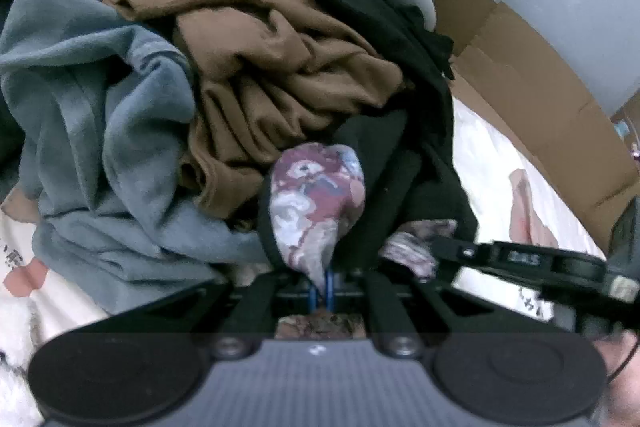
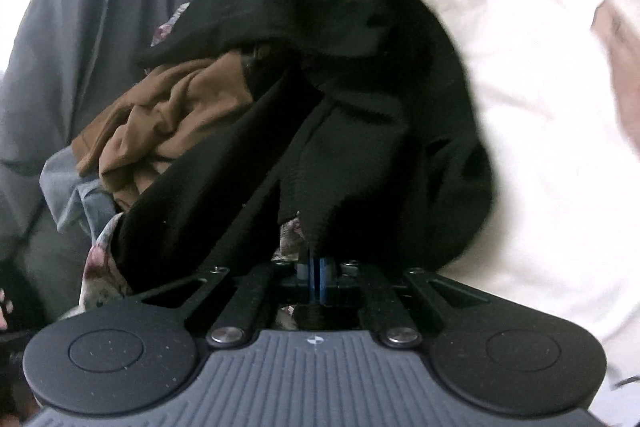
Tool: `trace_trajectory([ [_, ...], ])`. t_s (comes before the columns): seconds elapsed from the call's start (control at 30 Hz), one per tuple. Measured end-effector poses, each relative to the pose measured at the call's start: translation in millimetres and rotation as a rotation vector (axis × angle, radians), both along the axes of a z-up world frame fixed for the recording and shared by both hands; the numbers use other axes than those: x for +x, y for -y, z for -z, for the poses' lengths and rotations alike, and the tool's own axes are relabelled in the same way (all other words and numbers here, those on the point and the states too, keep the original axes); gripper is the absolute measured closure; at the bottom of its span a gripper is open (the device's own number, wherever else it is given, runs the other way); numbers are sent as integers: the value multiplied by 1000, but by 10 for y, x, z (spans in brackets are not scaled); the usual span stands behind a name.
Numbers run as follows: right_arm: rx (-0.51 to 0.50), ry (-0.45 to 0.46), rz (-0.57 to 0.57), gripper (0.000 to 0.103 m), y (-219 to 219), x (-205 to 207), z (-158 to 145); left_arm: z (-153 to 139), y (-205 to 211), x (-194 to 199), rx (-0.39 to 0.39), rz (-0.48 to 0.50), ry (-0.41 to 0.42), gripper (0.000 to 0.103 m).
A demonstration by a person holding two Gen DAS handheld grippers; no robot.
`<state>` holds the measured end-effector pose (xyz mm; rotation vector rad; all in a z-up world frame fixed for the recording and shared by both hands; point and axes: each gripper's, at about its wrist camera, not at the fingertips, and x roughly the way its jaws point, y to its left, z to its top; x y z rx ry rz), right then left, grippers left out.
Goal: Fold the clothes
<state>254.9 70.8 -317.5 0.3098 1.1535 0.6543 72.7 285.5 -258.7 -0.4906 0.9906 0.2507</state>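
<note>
Your left gripper pinches the black garment's floral lining; your right gripper clamps its black edge, probably to lift it off the pile.

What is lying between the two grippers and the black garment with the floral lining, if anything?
Nothing visible does. The left gripper is shut on the floral lining, and the right gripper is shut on the black garment. But the brown garment and the blue-grey garment lie bunched against it.
</note>
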Motion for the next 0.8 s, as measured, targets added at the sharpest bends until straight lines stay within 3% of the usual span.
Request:
trace_trajectory([
  [0.27,-119,18,-95,103,596,123,-131,-48,161,-11,-15,40,3,98],
  [0.53,-180,15,-104,103,1225,-6,-261,-167,255,-107,-6,100,-20,97],
  [0.73,-192,-22,-117,103,1532,-310,-228,-306,146,-91,84,107,-48,73],
  [0.8,-191,-34,-121,103,1593,-396,-210,-434,105,-71,88,99,3,52],
])
